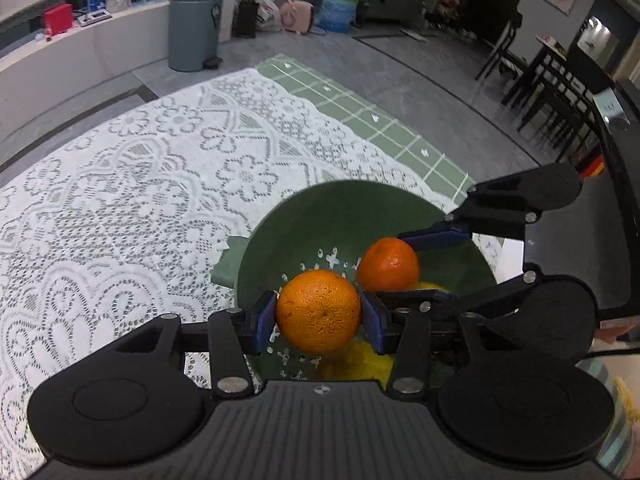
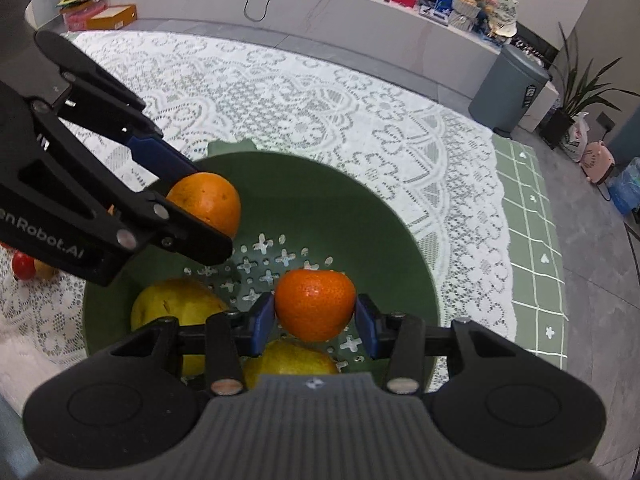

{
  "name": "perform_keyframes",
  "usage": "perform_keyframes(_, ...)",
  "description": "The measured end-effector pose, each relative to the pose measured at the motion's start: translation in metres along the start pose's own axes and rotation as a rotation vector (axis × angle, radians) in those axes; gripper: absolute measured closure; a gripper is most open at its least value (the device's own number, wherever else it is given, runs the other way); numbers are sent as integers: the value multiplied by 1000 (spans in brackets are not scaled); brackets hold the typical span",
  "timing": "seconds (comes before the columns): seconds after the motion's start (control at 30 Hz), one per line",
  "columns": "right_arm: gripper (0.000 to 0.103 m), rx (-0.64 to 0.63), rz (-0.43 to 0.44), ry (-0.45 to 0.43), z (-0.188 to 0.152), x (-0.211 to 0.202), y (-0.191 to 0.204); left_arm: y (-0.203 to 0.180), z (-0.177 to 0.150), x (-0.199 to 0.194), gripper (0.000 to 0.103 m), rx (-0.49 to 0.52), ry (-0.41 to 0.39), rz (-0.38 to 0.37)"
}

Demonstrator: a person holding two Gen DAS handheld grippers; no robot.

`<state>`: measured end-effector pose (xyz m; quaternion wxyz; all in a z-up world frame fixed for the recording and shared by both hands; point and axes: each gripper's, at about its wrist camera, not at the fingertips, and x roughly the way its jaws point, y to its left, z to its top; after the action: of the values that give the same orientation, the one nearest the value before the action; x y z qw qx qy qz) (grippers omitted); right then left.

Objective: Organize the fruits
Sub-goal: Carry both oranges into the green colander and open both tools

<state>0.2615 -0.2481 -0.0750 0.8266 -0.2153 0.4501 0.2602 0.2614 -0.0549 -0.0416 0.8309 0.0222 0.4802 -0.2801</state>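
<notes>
We hold two oranges over the green bowl (image 2: pixel 400 216), one in each gripper. The left gripper (image 1: pixel 319 312) has its jaws pinching the larger orange (image 1: pixel 319 310) by its sides, above the near part of the bowl; from the right wrist view that same orange (image 2: pixel 208 200) hangs over the bowl's far left rim. The right gripper (image 2: pixel 315 312) has its jaws clamped on the smaller, deeper-coloured orange (image 2: pixel 315 304), which sits above the middle of the bowl; in the left wrist view it (image 1: pixel 387 266) shows just beyond the larger orange, with the right gripper (image 1: pixel 400 264) reaching in from the right. Neither orange touches the bowl's floor as far as we can tell.

Inside the bowl, whose bottom is pierced with cross-shaped holes, two yellow pears lie under the grippers: one pear (image 2: pixel 176 304) at the near left, the second pear (image 2: pixel 288 360) at the near edge, directly below the smaller orange.

The bowl stands on a white lace cloth (image 2: pixel 280 92) covering the counter, with a green checked cloth (image 2: pixel 528 240) showing to the bowl's right. Left of the bowl, on the lace, a small red fruit (image 2: pixel 23 266) peeks out behind the left gripper. Well beyond the bowl, a grey bin (image 2: pixel 508 88) stands on the floor.
</notes>
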Motion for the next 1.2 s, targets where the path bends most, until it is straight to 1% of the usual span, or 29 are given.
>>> perform_keyframes(0.13,62,-17,21,27,1,10,0,0,2,11,52,30,50,-20)
perform_keyframes(0.23,62,-23,33,37,3,16,-1,-1,3,19,52,36,93,-9)
perform_keyframes(0.4,61,-25,57,62,4,29,-2,-4,8,25,52,45,124,-3)
perform_keyframes(0.5,61,-29,61,69,2,33,-2,-9,9,30,51,68,147,5)
perform_keyframes(0.6,61,-22,66,64,1,34,-3,-14,9,34,51,97,152,36)
perform_keyframes(0.73,60,-19,67,59,1,33,-2,-16,10,37,51,99,158,47)
perform_keyframes(0.83,58,-28,60,56,0,31,-1,-18,10,37,46,106,160,69)
perform_keyframes(0.87,55,-30,58,52,0,29,-1,-18,10,36,45,100,160,75)
perform_keyframes(0.9,49,-30,56,47,0,27,-1,-18,11,35,43,92,157,76)
perform_keyframes(0.93,48,-30,50,40,0,24,-1,-17,10,33,42,81,154,72)
perform_keyframes(1.0,47,-29,45,25,1,18,-1,-17,10,29,39,66,146,71)
perform_keyframes(1.1,47,-31,33,0,0,7,2,-21,10,17,39,67,122,91)
perform_keyframes(1.2,47,-26,16,-27,-1,-7,6,-26,10,-1,39,60,75,101)
